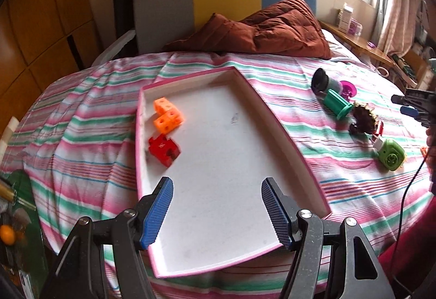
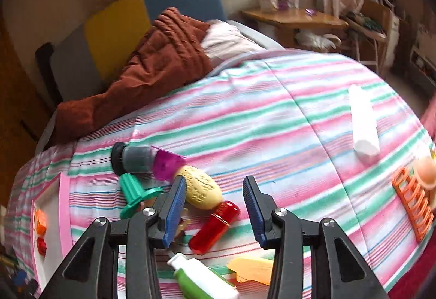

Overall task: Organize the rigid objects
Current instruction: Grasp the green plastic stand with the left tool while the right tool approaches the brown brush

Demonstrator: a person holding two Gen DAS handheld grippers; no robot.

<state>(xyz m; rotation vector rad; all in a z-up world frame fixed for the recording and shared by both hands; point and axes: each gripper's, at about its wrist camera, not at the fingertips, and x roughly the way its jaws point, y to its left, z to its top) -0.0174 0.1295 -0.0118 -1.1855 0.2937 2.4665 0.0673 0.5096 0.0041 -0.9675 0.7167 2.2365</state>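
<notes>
On the striped bedspread [image 1: 90, 119] lies a shallow pink-rimmed tray [image 1: 272, 113], and everything else is placed here against it. Inside the tray, close to its left wall, sit an orange cube block [image 1: 165, 116] and, just nearer the camera, a red block [image 1: 163, 148] — the two look to be touching or nearly so. The rest of the tray floor is bare white.

The left gripper [image 1: 217, 213] hangs over the tray's near end with its blue-padded jaws apart and nothing between them.

To the right of the tray, on the bedspread, a loose cluster of toys lies: a dark cylinder [image 1: 323, 81] with a magenta cap [image 1: 348, 88], a green spool [image 1: 338, 104] just beside it, a dark spiky piece [image 1: 363, 120], and a green round toy [image 1: 391, 153] farther right.

In the right wrist view the right gripper [image 2: 215, 213] is over that same cluster, right of the tray, jaws apart and holding nothing; a yellow textured oval [image 2: 201, 191] and a red capsule [image 2: 215, 226] lie on the cover below the gap. A green-and-white bottle [image 2: 203, 281] and a yellow flat piece [image 2: 250, 269] lie nearer the camera. Well to the right of the tray sit a white tube [image 2: 363, 123] and an orange rack [image 2: 411, 206].
</notes>
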